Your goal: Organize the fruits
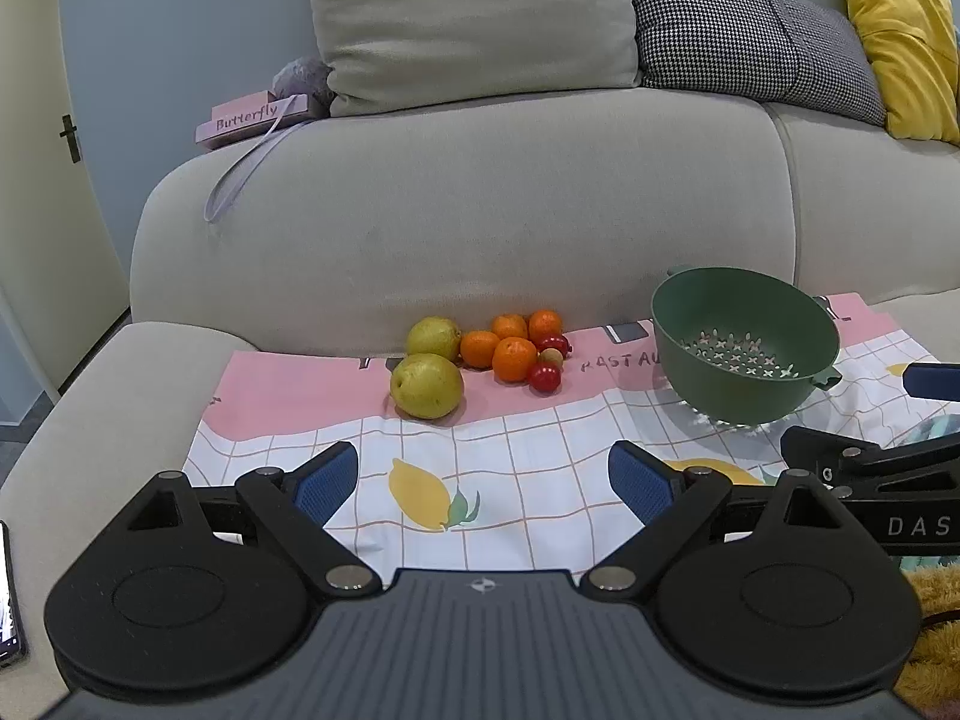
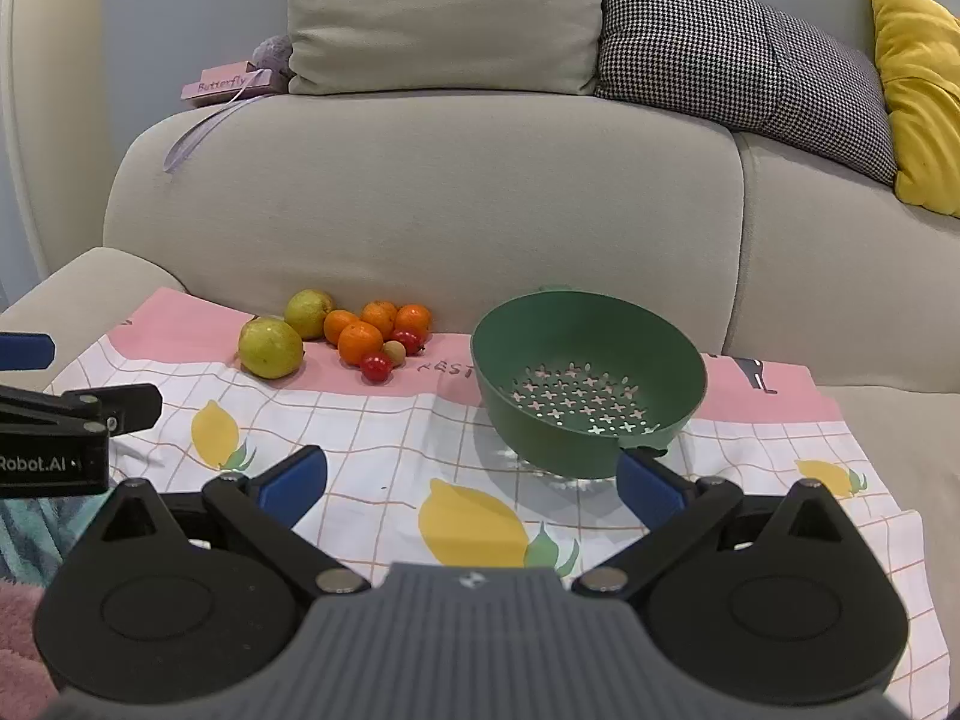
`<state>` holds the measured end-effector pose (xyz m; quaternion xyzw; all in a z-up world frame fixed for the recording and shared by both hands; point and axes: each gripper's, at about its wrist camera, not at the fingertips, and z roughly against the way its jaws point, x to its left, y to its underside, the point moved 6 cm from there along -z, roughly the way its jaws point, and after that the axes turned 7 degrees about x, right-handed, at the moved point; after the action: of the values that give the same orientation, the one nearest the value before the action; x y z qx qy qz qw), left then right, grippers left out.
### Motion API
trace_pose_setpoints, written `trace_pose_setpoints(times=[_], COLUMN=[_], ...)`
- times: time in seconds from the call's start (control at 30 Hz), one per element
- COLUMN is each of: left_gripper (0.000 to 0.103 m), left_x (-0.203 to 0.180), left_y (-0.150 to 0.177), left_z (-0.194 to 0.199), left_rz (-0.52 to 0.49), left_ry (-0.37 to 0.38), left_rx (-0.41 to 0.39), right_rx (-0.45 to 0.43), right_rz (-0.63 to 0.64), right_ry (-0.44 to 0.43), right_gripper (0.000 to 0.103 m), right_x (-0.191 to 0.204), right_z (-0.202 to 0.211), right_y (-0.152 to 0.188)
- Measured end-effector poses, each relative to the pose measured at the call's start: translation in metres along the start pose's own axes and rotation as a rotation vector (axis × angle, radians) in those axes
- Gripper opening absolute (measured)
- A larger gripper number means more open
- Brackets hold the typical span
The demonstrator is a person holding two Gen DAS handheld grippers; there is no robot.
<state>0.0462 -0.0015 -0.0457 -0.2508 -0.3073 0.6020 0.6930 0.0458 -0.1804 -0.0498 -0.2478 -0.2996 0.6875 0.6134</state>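
Observation:
A heap of fruit lies on a patterned cloth (image 1: 528, 450) (image 2: 372, 438) on the sofa seat: two yellow-green pears (image 1: 427, 385) (image 2: 270, 348), several oranges (image 1: 513, 359) (image 2: 360, 343) and small red fruits (image 1: 545, 377) (image 2: 377, 368). To their right stands an empty green colander (image 1: 744, 348) (image 2: 588, 378). My left gripper (image 1: 483, 483) hovers open over the cloth, short of the fruit. My right gripper (image 2: 471, 483) is open too, its right finger just before the colander's near wall. Nothing sits between either pair of fingers.
The sofa backrest (image 1: 480, 228) rises right behind the fruit, with cushions (image 2: 738, 60) above. A pink box (image 1: 252, 120) rests on the back's left top. A phone (image 1: 9, 594) lies on the seat at far left. A fuzzy blanket (image 2: 24, 630) lies at lower left.

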Motion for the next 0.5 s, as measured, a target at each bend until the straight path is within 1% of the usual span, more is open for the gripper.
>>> trace_pose_setpoints(times=[0.33, 0.5], left_gripper=[0.103, 0.103], left_x=[0.0, -0.0007], left_y=[-0.0036, -0.0026], left_z=[0.0003, -0.0009], left_rz=[0.005, 0.01], left_ry=[0.011, 0.016], left_rx=[-0.007, 0.004], right_rx=[0.002, 0.003], right_rz=[0.001, -0.001], right_ry=[0.001, 0.006], right_gripper=[0.099, 0.099], right_x=[-0.0017, -0.0021], right_z=[-0.0005, -0.001], right_y=[-0.0002, -0.0002])
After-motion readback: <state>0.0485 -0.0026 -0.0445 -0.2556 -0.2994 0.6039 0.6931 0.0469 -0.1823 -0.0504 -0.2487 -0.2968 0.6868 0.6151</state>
